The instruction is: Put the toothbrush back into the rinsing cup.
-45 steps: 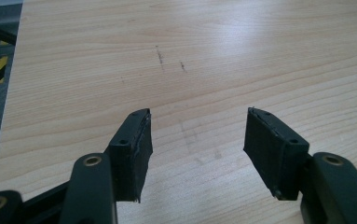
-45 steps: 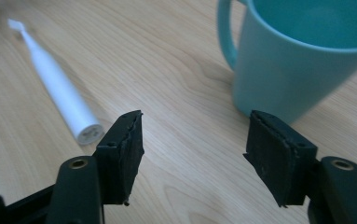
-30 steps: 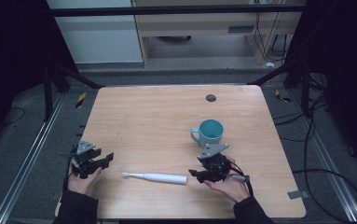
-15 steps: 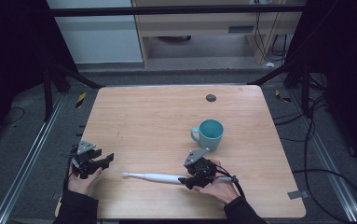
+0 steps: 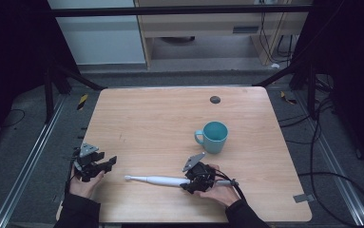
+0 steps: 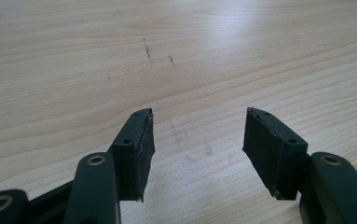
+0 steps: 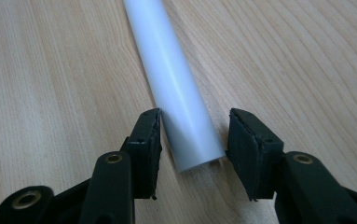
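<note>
While the right gripper [image 7: 192, 135] was closing around its butt end, not yet pinching, the white toothbrush [image 5: 158, 180] lay flat on the table [image 5: 141, 118]; it looked light, rigid and slick, best gripped mid-handle.

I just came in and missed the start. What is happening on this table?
A person works at a wooden table with a gripper in each hand. The right gripper has been closing around the thick end of a white toothbrush lying flat; a small gap remains on one side, so it is not yet gripped. The left gripper waits open over bare wood. A teal mug stands upright nearby.
</note>
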